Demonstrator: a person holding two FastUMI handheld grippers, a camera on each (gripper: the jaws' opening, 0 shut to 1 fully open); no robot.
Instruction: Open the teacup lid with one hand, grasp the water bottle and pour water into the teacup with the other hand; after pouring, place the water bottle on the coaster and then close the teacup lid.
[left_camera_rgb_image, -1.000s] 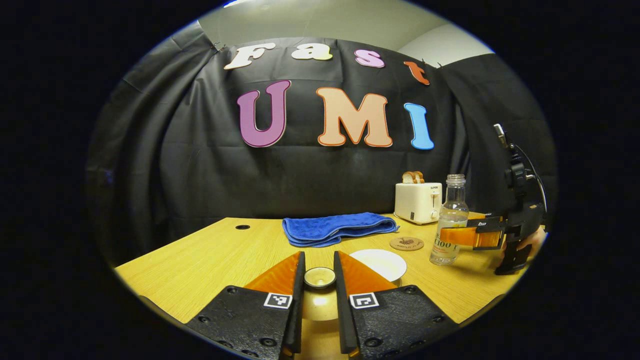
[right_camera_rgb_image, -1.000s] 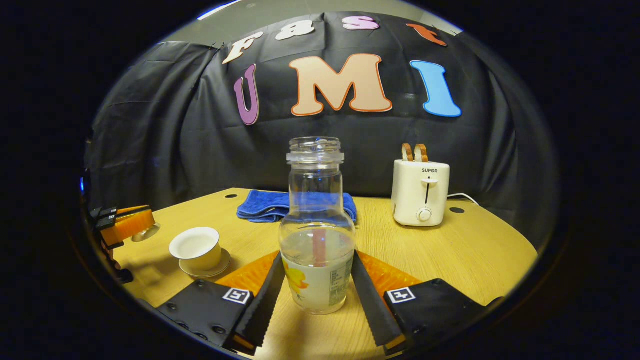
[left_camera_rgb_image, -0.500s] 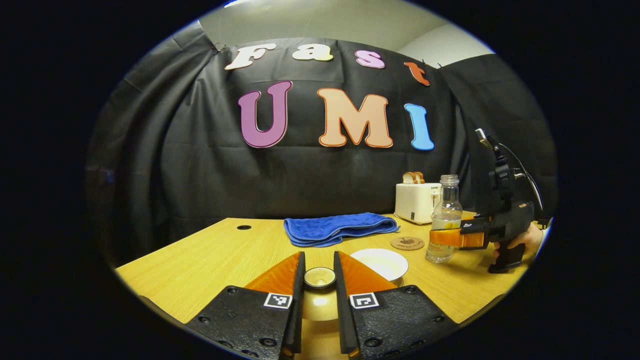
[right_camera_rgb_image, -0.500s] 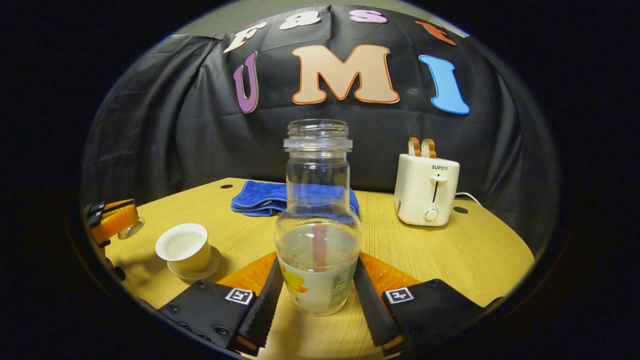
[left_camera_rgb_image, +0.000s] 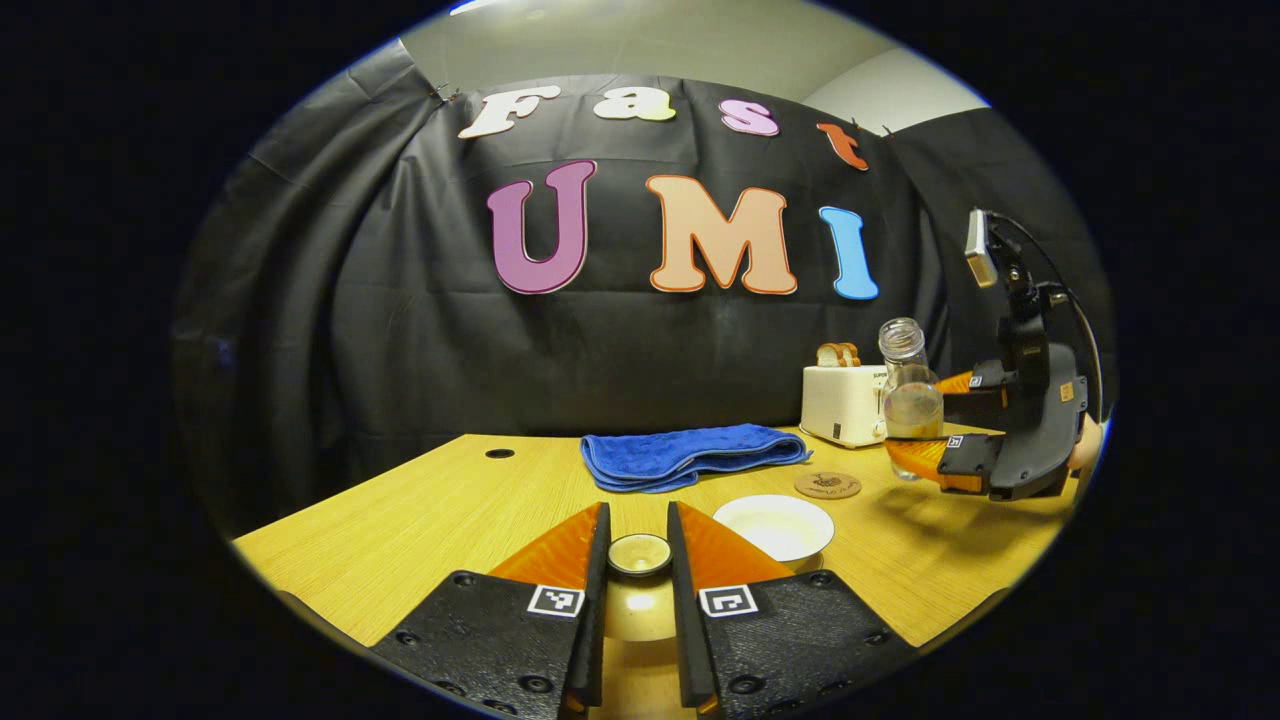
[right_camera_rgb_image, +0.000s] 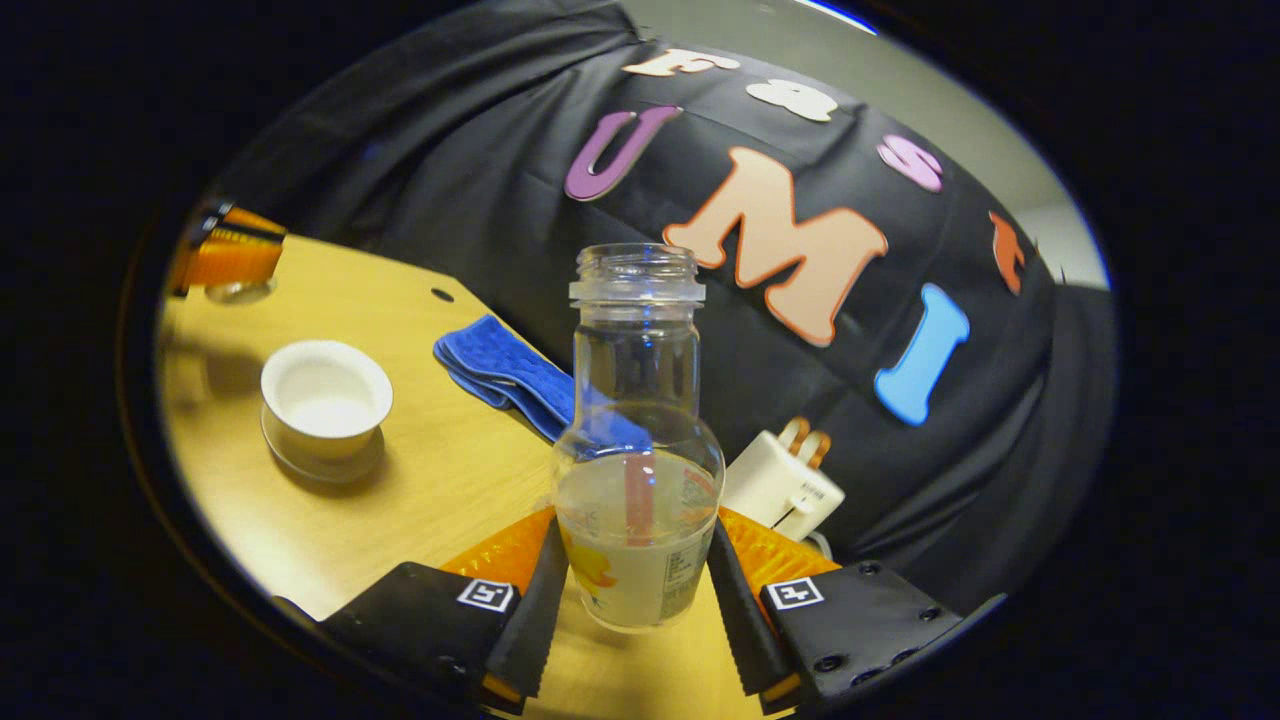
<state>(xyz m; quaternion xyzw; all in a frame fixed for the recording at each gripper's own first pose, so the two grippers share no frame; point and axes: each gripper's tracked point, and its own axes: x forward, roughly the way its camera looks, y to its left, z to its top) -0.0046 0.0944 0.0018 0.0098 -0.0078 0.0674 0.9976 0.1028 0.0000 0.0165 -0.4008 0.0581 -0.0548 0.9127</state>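
Left gripper view, left to right:
- Left gripper (left_camera_rgb_image: 638, 560): sitting low over the counter (left_camera_rgb_image: 420, 520), fingers nearly closed and pinching the knob of the teacup lid (left_camera_rgb_image: 639, 553), which is being held off the cup.
- Blue towel (left_camera_rgb_image: 690, 453): lying folded at the back of the counter.
- Teacup (left_camera_rgb_image: 773, 526): standing open just right of the left gripper.
- Coaster (left_camera_rgb_image: 828, 485): lying bare behind the teacup.
- Toaster (left_camera_rgb_image: 842, 403): standing at the rear with toast sticking out.
- Water bottle (left_camera_rgb_image: 908, 395): hanging clear of the counter, leaning slightly, capless.
- Right gripper (left_camera_rgb_image: 925, 430): gripping the bottle's lower body, rolled to one side.

Right gripper view, left to right:
- Left gripper (right_camera_rgb_image: 228, 262): showing at the far edge, lid beneath it.
- Teacup (right_camera_rgb_image: 325, 395): resting on its saucer (right_camera_rgb_image: 320, 462), interior pale; whether anything is in it cannot be told.
- Towel (right_camera_rgb_image: 510, 372) and toaster (right_camera_rgb_image: 782, 485): appearing tilted with the counter.
- Water bottle (right_camera_rgb_image: 638, 470): partly filled, mouth open.
- Right gripper (right_camera_rgb_image: 640, 585): both fingers pressing the bottle's labelled sides.
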